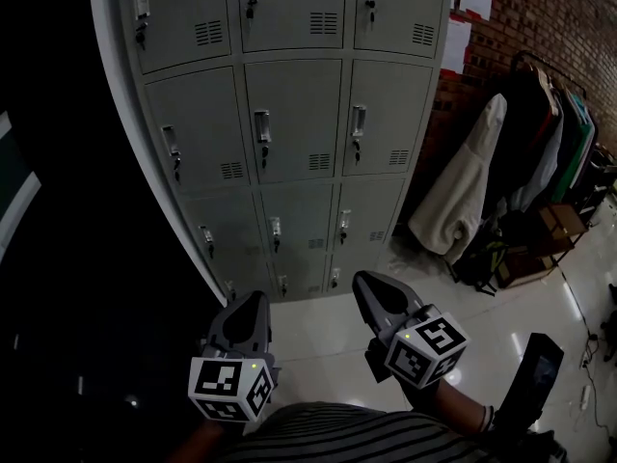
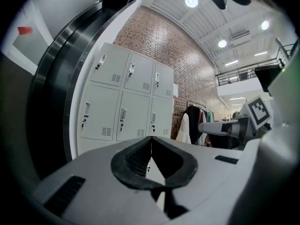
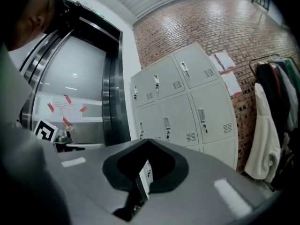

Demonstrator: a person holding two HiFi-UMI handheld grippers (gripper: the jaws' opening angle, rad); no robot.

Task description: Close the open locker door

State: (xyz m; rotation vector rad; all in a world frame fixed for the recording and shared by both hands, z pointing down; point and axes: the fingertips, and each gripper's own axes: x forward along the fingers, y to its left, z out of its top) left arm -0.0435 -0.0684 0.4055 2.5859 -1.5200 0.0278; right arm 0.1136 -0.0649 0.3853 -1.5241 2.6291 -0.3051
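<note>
A grey bank of lockers (image 1: pixel 289 114) stands ahead of me, and every door that I can see sits flush with its frame, each with a handle and a key. Low in the head view, my left gripper (image 1: pixel 258 299) and right gripper (image 1: pixel 362 280) are held side by side, well short of the lockers and touching nothing. In the left gripper view my left gripper (image 2: pixel 151 138) is shut and empty, with the lockers (image 2: pixel 126 102) beyond it. My right gripper (image 3: pixel 149 140) is likewise shut with nothing between its jaws, facing the lockers (image 3: pixel 187 102).
A clothes rack (image 1: pixel 545 123) with hanging coats and a white garment (image 1: pixel 463 191) stands against the brick wall to the lockers' right, with cardboard boxes (image 1: pixel 554 225) below. A dark metal doorway (image 3: pixel 101 88) lies to the lockers' left. A glossy floor (image 1: pixel 337 340) runs between me and the lockers.
</note>
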